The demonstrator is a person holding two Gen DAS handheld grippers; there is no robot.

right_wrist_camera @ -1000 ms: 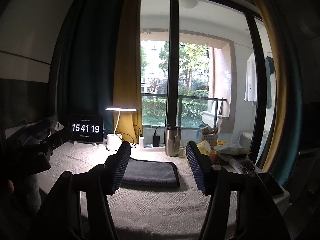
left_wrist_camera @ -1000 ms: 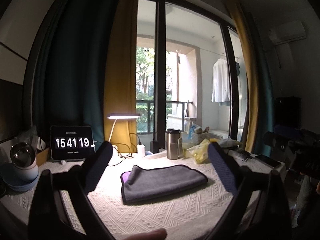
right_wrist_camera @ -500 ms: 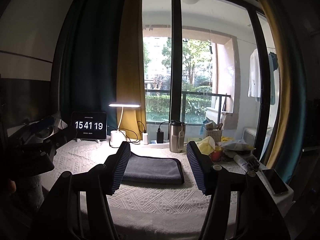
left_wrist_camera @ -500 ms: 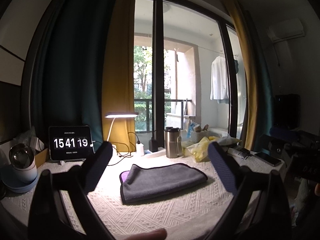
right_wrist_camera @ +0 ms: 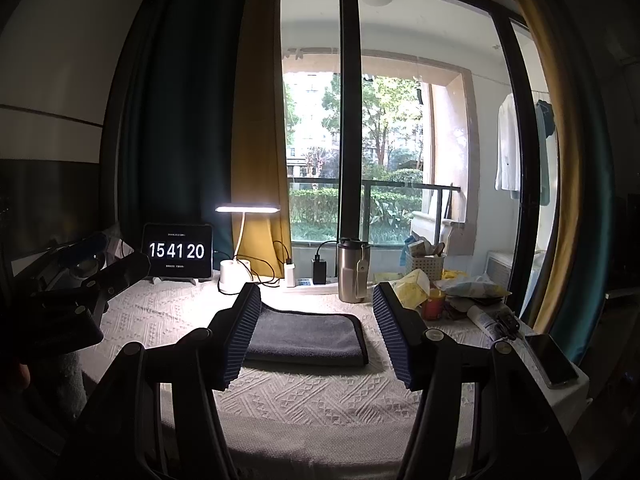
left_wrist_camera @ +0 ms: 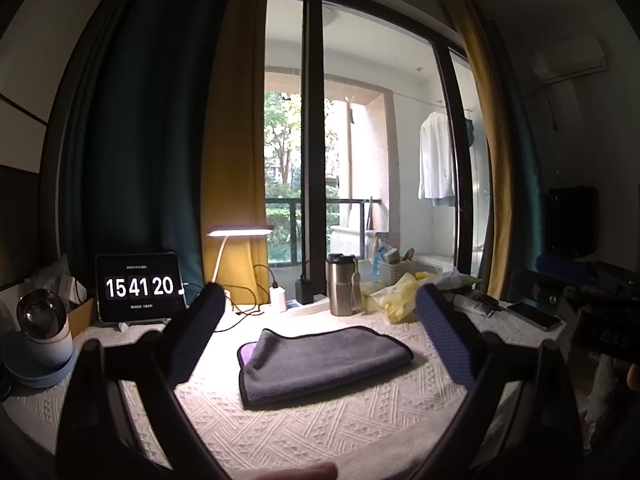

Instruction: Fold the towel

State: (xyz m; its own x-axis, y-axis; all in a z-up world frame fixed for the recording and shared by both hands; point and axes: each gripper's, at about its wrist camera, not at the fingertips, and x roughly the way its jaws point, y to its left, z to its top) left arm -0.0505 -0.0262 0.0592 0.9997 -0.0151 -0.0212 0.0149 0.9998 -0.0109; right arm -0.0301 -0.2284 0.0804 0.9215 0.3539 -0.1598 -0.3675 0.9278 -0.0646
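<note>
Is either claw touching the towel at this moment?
Apart. Right wrist view: right claw open, raised before the folded towel. Left wrist view: left claw open, tablecloth visible between.

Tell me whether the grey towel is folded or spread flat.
Folded. The grey towel lies doubled on the white tablecloth, a rounded fold along one end and a purple under-layer peeking out at its corner. Neither tool touches it.

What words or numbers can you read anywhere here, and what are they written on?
"15 41 20": big white digits on the dark tablet screen standing at the back of the table, also seen from the left wrist view.
Small lines of text above and below the digits on that screen: too small to read.
Tag hanging on the steel tumbler: no readable text.
Tube and snack packets on the right: print too blurred to read.
</note>
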